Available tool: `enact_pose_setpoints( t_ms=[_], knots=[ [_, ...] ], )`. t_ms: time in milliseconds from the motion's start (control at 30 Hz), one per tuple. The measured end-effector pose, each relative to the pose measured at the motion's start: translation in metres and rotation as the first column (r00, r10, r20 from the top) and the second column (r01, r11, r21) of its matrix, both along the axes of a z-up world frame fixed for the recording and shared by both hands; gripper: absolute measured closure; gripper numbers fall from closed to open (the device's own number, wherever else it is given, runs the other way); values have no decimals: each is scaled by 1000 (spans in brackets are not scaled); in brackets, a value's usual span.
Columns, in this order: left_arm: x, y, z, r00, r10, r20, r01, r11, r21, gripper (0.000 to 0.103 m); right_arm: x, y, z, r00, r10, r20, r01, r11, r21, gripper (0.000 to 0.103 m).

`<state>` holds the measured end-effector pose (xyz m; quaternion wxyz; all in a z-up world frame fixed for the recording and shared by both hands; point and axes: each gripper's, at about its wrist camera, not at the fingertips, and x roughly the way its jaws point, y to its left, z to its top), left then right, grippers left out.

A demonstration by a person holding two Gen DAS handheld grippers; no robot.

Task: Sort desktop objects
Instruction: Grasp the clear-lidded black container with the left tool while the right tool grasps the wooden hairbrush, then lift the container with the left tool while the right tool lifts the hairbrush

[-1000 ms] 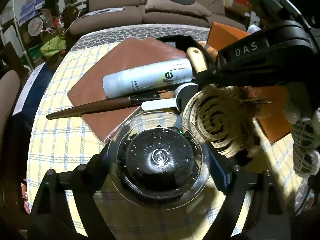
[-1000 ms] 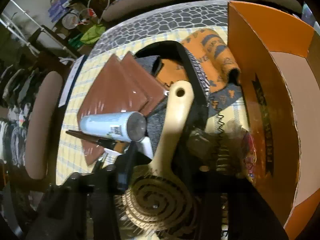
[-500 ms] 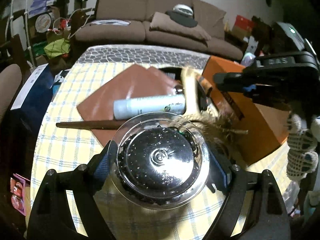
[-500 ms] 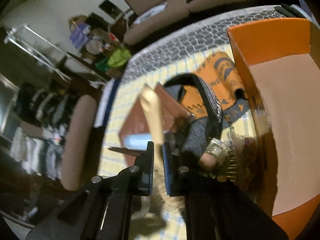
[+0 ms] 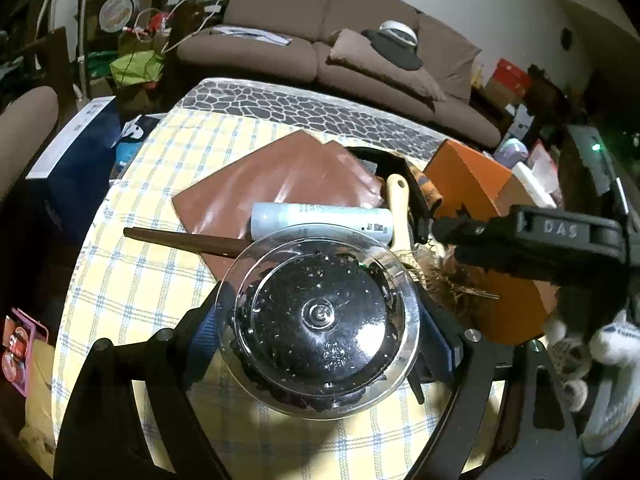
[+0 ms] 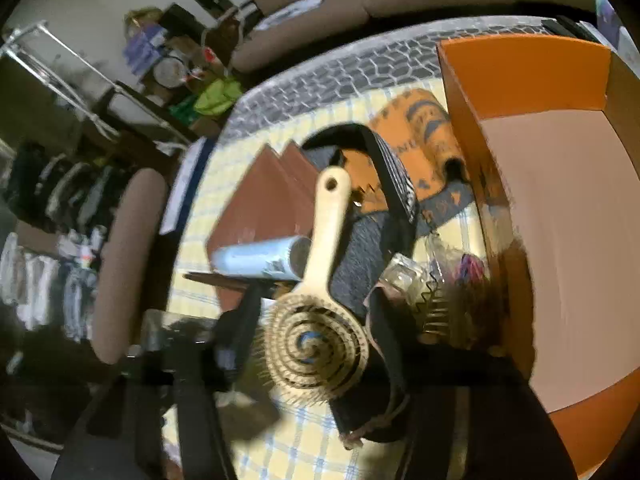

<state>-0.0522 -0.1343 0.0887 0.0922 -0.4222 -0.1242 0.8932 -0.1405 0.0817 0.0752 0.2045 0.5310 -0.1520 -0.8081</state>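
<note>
The left gripper (image 5: 320, 320) is holding a clear lidded container (image 5: 319, 320) of dark contents, its jaws pressing against the container's two sides, above the yellow checked counter (image 5: 132, 280). At about 12 o'clock from the container, a pale spray can (image 5: 320, 219) is lying on its side across a brown folder (image 5: 280, 176), with a long brown brush handle (image 5: 180, 238) lying just below it and pointing toward 9 o'clock. In the right wrist view, the right gripper (image 6: 316, 344) is closing its jaws on the round bristled head of a cream hairbrush (image 6: 320, 280), whose handle is reaching toward 12 o'clock over grey fabric (image 6: 360, 256) and ending beside a black strap (image 6: 392, 176). At 3 o'clock an open orange box (image 6: 520, 76) is standing on the counter, its pale inner floor showing. An orange patterned cloth (image 6: 420, 128) is lying just left of the box. In the left wrist view the right gripper (image 5: 444, 236) is showing at 2 o'clock, held by a gloved hand (image 5: 592, 344), with the box behind it.
</note>
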Motion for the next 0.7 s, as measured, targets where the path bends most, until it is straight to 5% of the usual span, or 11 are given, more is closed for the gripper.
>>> enact_pose_setpoints(
  t_ms=[300, 700],
  knots=[
    [-1, -37, 4, 995, 99, -5, -99, 995, -2, 19, 15, -41, -10, 989, 135, -62, -124, 979, 160, 19],
    [1, -47, 9, 996, 86, -8, -86, 996, 39, 19, 49, -81, -31, 882, 446, -153, -320, 804, 501, 13]
  ],
)
